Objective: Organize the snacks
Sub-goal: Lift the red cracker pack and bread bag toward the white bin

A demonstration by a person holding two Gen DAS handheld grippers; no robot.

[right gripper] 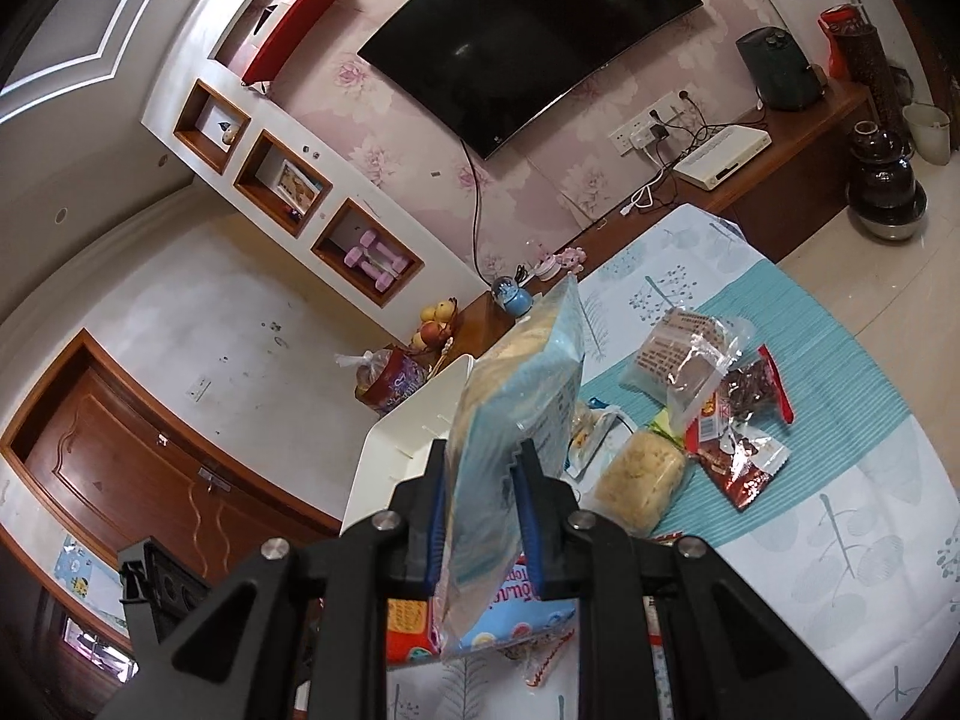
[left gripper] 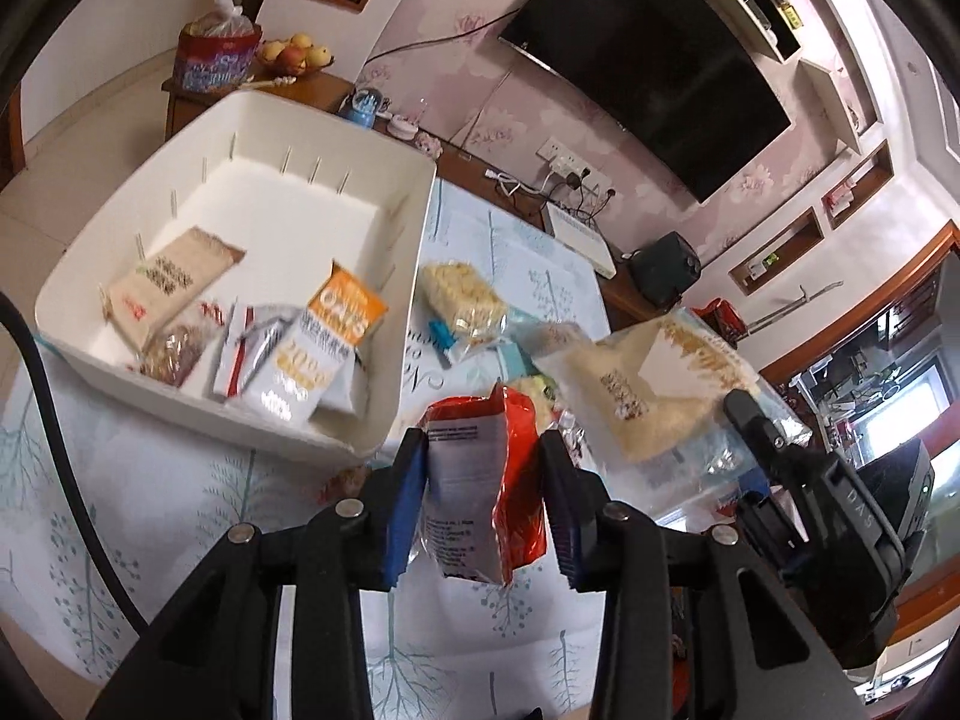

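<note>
My left gripper [left gripper: 480,450] is shut on a red snack packet [left gripper: 480,480] whose white printed back faces me; it hangs above the table, just right of the white bin [left gripper: 414,276]. The bin holds several snack packs, among them an orange oat packet [left gripper: 345,309] and a beige bag [left gripper: 171,282]. My right gripper [right gripper: 480,468] is shut on a pale blue clear bag of crackers [right gripper: 516,396], lifted upright beside the bin's corner [right gripper: 414,426]. That same bag [left gripper: 648,384] and the right gripper's body show at the right of the left wrist view.
Loose snacks lie on the tree-print tablecloth [right gripper: 840,540]: a yellow noodle-like pack [right gripper: 642,480], red date packets [right gripper: 744,420], a clear bread bag [right gripper: 678,348], and a yellow pack [left gripper: 462,297] by the bin. Behind stand a wooden cabinet [right gripper: 780,168], a wall TV and a fruit bowl [left gripper: 297,54].
</note>
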